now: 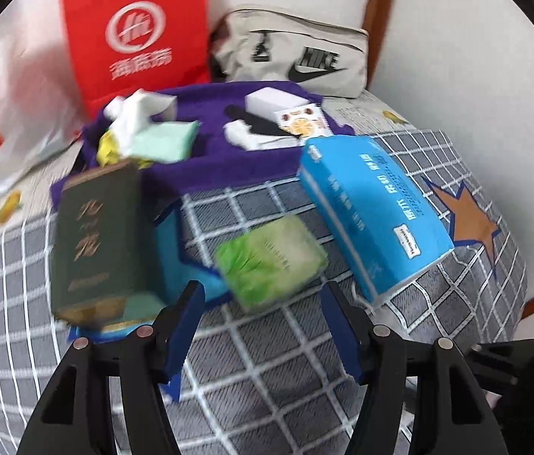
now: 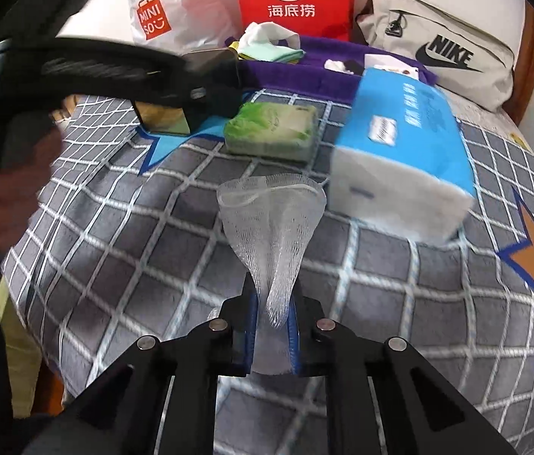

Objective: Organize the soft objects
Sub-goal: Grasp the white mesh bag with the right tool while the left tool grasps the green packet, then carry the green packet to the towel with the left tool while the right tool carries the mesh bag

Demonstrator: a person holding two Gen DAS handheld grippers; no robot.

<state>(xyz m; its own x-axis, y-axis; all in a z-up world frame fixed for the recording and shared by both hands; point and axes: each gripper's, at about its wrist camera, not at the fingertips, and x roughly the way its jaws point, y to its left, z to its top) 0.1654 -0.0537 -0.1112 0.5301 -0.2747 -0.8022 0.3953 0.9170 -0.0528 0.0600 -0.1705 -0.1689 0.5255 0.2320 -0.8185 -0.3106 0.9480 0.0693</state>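
Observation:
My right gripper (image 2: 272, 303) is shut on a white mesh net pouch (image 2: 272, 223) and holds it above the checked grey blanket (image 2: 122, 227). My left gripper (image 1: 263, 299) is open and empty, just short of a green tissue pack (image 1: 270, 261); that pack also shows in the right wrist view (image 2: 272, 132). A big blue tissue pack (image 1: 373, 216) lies to its right (image 2: 403, 159). A dark green box (image 1: 96, 235) stands at the left. The left gripper's body (image 2: 134, 72) crosses the right wrist view at upper left.
A purple towel (image 1: 206, 159) at the back holds white tissue (image 1: 134, 117), a mint cloth (image 1: 164, 144) and a white box (image 1: 278, 113). Behind stand a red paper bag (image 2: 293, 0), a white Miniso bag (image 2: 153, 15) and a grey Nike bag (image 2: 445, 60).

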